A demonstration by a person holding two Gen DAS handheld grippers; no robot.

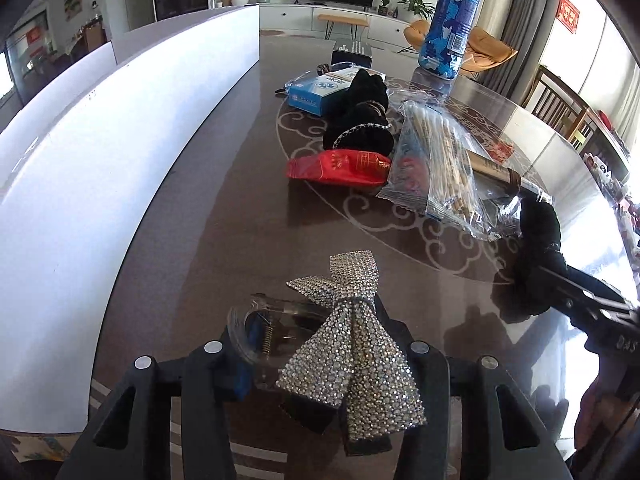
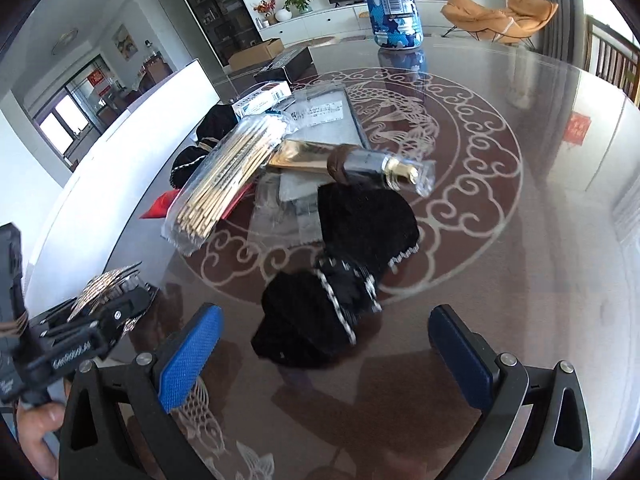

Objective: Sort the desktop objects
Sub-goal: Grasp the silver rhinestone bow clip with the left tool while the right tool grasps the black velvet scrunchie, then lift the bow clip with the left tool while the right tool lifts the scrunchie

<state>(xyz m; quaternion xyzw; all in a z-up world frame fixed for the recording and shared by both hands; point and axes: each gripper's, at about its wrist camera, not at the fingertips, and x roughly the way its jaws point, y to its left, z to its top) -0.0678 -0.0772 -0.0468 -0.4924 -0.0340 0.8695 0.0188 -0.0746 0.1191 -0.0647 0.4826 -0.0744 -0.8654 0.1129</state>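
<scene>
**Rhinestone bow clip lifted clear while the right gripper lines up on the black bow**

The left gripper (image 1: pixel 316 344) is clamping the rhinestone bow clip (image 1: pixel 352 360) near the table's (image 2: pixel 540 280) near edge, keeping it out of the pile. The right gripper (image 2: pixel 324 344), jaws spread and empty, is straddling the black bow (image 2: pixel 320 312) near the table's middle, probably to take it.

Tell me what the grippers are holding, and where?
The left gripper pinches the sparkly bow clip around its middle. The right gripper is open and holds nothing.

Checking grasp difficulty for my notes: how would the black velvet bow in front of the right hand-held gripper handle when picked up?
The black velvet bow looks soft and floppy, so its lobes would probably sag. It seems light. On the glossy table it may slide if nudged.
</scene>
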